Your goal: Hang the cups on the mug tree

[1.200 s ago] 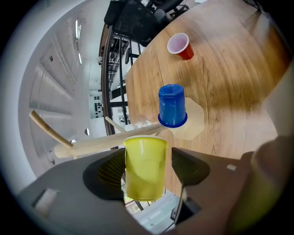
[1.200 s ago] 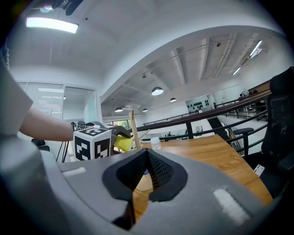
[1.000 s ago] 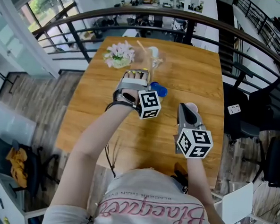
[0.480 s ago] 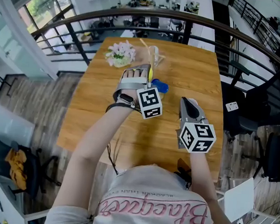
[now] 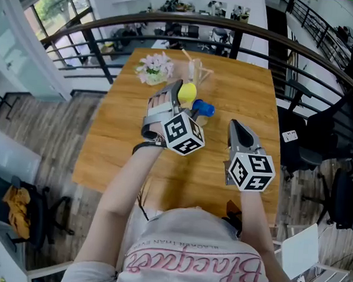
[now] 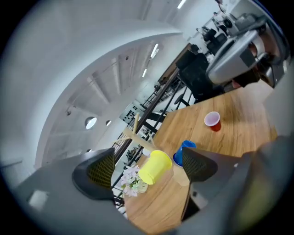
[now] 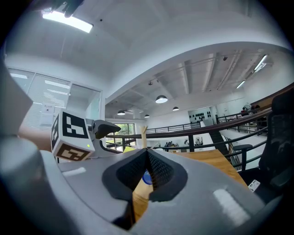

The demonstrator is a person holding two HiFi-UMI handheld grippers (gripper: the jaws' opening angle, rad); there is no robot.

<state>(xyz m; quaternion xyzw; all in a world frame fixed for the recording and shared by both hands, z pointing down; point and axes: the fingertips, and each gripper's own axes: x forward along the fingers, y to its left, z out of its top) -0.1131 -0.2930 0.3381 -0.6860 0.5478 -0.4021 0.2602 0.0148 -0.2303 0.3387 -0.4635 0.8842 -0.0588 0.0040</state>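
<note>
The yellow cup [image 6: 158, 163] hangs tilted on a branch of the wooden mug tree [image 6: 136, 126], and also shows in the head view as the yellow cup [image 5: 187, 93]. My left gripper [image 6: 148, 170] is open wide around it, and its pads do not touch the cup. In the head view the left gripper [image 5: 185, 103] is just short of the mug tree [image 5: 196, 70]. A blue cup [image 6: 184, 150] lies beside the tree's base, and a red cup [image 6: 212, 121] stands further along the table. My right gripper [image 7: 148, 158] is shut and empty, hovering as the right gripper [image 5: 234, 125] over the table's right side.
A small vase of pale flowers [image 5: 156, 67] stands left of the mug tree. The wooden table [image 5: 122, 146] ends at a dark railing [image 5: 98, 49] at the far side, with a drop to the floor at left and right. Office chairs [image 5: 340, 201] stand to the right.
My left gripper has risen and tipped back from the mug tree. The yellow cup, hidden before, now shows beyond the jaws on the tree. The right gripper has barely moved.
</note>
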